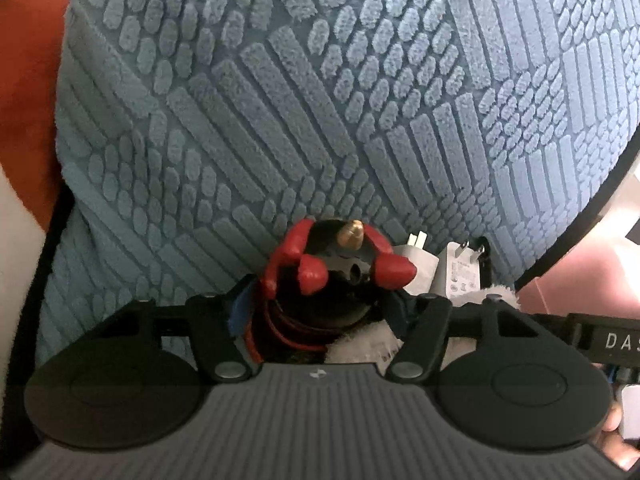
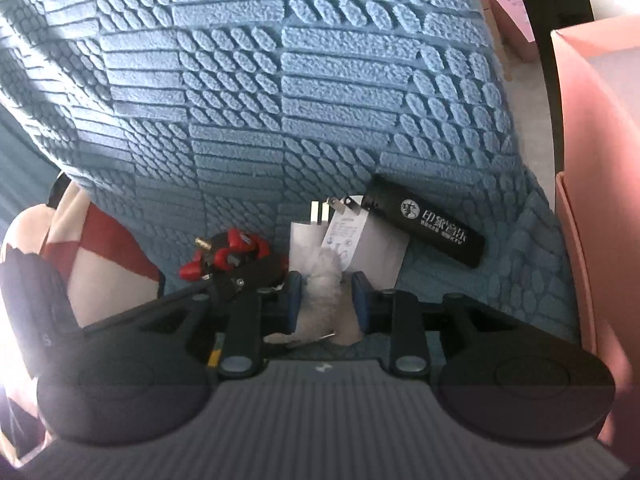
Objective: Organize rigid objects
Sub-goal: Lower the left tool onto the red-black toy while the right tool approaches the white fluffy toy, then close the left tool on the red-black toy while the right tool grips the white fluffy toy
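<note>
A blue textured mat (image 1: 320, 100), embossed with blocks of bars and oval studs, is seen spread over nearly the whole of both views; whether a tabletop lies beneath it cannot be told. At its right edge a pink box wall (image 2: 588, 160) is seen, and pink paper lies further back. A red and cream surface is visible past the mat's left edge. The black and red toy (image 1: 344, 276) is gripped between the blue pads of the left hand-held gripper (image 1: 320, 304), whose jaws are set fairly wide around it. A white fluffy object (image 2: 326, 280) is pinched between the narrowly set jaws of the right hand-held gripper (image 2: 326, 300). Just beyond, two white plug adapters (image 2: 352, 240) rest on the mat, touching each other, with a black printed stick (image 2: 428, 220) lying against their right side.
</note>
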The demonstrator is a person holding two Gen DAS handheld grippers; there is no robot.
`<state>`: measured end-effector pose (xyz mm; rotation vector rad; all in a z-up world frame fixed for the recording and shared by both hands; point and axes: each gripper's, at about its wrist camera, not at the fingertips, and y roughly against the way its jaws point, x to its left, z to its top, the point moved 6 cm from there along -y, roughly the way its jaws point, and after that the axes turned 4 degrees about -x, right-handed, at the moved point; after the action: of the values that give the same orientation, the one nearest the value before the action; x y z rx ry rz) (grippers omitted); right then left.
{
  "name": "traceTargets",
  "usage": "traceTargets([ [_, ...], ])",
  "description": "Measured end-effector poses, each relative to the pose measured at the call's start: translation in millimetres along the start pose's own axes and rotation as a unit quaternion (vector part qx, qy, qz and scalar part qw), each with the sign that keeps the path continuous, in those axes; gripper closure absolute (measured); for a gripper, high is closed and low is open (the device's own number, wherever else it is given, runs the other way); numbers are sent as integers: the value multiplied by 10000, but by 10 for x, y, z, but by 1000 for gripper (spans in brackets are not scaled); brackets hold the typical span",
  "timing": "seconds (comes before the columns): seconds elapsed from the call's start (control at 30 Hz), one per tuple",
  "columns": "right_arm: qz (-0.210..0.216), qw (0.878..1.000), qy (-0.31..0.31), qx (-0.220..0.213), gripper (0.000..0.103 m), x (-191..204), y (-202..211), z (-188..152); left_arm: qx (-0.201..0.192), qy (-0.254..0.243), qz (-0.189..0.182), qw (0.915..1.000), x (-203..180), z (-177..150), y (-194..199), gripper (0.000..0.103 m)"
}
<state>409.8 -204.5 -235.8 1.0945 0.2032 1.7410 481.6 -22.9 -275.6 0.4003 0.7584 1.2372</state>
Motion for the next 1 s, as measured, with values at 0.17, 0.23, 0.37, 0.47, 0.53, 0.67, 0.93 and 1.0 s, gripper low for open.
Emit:
traceTargets([
  [0.17,144,9998,19,128,73,47,-35,-27,-263,-11,97,9996,53,8,127,39],
  [0.23,170,9997,116,154,83,72,-34,-52,-228,-25,139,9996,43,7,135,39],
  [0.37,206,9992,251,216,85,109,-10,-83,-231,161,115,9995,36,53,221,39],
  [0.47,194,9990,355,176,87,158,42,-110,-288,225,143,9992,51,89,386,39],
  [0.53,205,9990,390,120,87,191,82,-107,-318,236,154,9991,40,105,496,39],
  [0.67,88,9972,724,-137,88,281,250,-88,-410,421,137,9982,38,87,754,39],
  [0.93,-409,9866,1488,-522,88,410,541,-128,-404,520,43,9978,-31,-70,1093,39],
  [1.0,-640,9818,1724,-483,88,410,573,-174,-389,568,2,9976,-69,-136,1161,39],
])
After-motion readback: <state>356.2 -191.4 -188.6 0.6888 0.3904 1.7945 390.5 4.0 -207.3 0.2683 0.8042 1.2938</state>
